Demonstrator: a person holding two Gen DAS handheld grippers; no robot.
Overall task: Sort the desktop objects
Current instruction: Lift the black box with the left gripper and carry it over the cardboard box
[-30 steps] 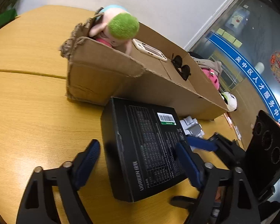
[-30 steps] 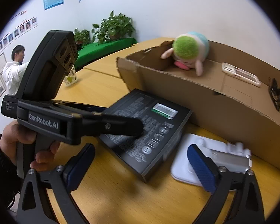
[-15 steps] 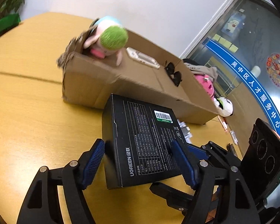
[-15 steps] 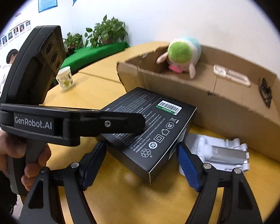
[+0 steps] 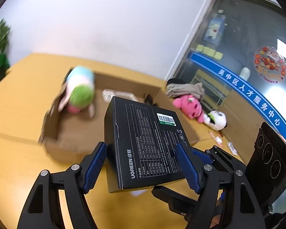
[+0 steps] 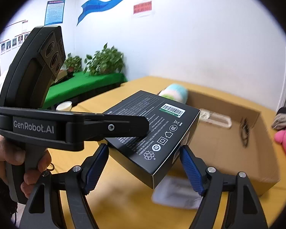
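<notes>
A black UGREEN box [image 5: 143, 141] is held in the air above the wooden table [image 5: 13, 103], in front of an open cardboard box [image 5: 70, 131]. My left gripper [image 5: 143, 168] is shut on the black box's two sides. My right gripper [image 6: 143, 168] is also shut on the black box [image 6: 156, 126], at its near corner. The cardboard box [image 6: 228, 143] holds a green-haired plush toy [image 5: 80, 91], a white phone case [image 6: 215, 117] and dark sunglasses [image 6: 243, 131].
A white stand [image 6: 177, 192] lies on the table under the black box. A pink plush [image 5: 190, 106], a white plush [image 5: 217, 119] and grey cloth [image 5: 185, 88] lie right of the cardboard box. A paper cup [image 6: 63, 106] and potted plants [image 6: 103, 61] are at the left.
Both grippers closed on the black box and lifted it off the table. It now sits higher, level with the cardboard box's rim, and the white stand is left below.
</notes>
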